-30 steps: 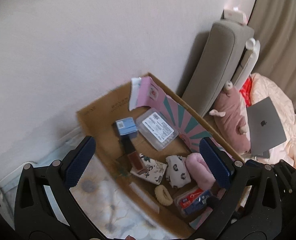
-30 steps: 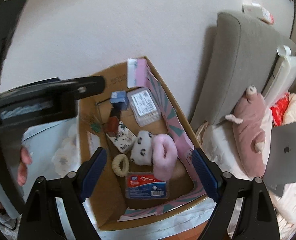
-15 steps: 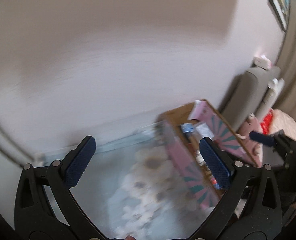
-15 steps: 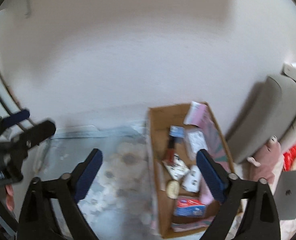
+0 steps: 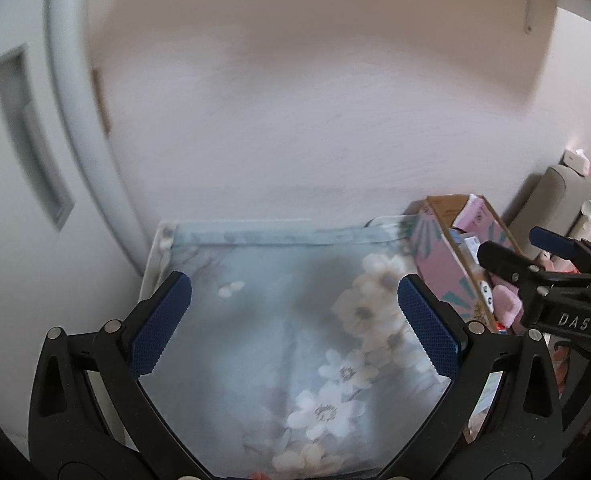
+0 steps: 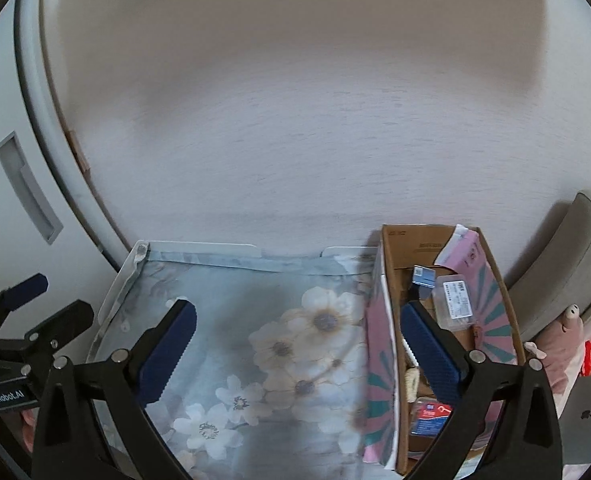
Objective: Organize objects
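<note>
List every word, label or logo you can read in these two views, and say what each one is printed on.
"DAS" – on the right tongs, seen from the left camera.
"GenRoboLAI", or close to it – on the left tongs, seen from the right camera.
Apple logo, no words – on the laptop.
Print on the cardboard box flap, the clear case label and the red-and-blue packet: too small or blurred to read.

Matt floral cloth [image 6: 255, 312], brown cardboard box [image 6: 415, 240], textured blue pads [image 6: 167, 356] on black plastic tongs
</note>
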`<state>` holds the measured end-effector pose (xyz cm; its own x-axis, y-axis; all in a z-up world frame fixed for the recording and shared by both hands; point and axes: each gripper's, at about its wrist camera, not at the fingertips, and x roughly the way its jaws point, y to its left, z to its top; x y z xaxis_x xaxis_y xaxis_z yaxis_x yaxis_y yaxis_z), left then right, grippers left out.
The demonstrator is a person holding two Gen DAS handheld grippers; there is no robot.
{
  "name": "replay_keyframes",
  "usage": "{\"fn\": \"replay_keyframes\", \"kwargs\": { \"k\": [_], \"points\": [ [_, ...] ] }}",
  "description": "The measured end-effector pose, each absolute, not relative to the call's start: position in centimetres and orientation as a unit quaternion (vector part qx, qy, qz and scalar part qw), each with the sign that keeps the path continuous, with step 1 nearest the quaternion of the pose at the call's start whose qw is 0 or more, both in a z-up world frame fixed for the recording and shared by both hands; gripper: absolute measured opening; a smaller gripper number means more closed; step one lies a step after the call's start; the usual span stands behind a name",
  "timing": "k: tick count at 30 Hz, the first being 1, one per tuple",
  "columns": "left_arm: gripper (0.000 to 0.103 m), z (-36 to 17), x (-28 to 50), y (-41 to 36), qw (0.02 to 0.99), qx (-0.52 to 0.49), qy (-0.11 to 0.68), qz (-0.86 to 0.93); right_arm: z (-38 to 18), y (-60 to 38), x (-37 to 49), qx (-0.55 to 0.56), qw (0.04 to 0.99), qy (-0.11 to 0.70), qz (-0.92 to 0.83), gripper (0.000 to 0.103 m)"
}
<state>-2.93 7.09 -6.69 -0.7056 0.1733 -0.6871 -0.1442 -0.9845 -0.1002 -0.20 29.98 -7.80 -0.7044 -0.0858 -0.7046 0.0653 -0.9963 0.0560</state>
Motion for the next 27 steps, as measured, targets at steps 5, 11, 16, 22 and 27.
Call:
{"fn": "replay_keyframes", "kwargs": {
  "k": [5, 11, 16, 22, 27],
  "points": [
    [0.103, -7.3, -2.3, 6.0, 0.074, -0.376, -0.027, 0.923, -7.7, 29.5, 0.2, 0.377, 0.045, -0.006, -0.925, 0.102],
    [0.103, -7.0, -2.3, 5.8, 0.071, -0.369, -0.026, 0.926, -7.6, 29.7, 0.4, 0.379, 0.042, -0.013, -0.924, 0.102],
    [0.103, -6.6, -2.1, 5.7, 0.072, -0.356, -0.031, 0.931, -7.6, 29.7, 0.8, 0.383, 0.037, -0.016, -0.923, 0.102],
    [0.103, -6.2, -1.7, 5.7, 0.073, -0.344, -0.025, 0.936, -7.9, 29.6, 0.8, 0.388, 0.033, -0.013, -0.921, 0.102],
    [0.103, -6.3, -1.7, 5.7, 0.074, -0.344, -0.018, 0.936, -8.0, 29.6, 0.7, 0.389, 0.028, -0.010, -0.921, 0.102]
  ]
}}
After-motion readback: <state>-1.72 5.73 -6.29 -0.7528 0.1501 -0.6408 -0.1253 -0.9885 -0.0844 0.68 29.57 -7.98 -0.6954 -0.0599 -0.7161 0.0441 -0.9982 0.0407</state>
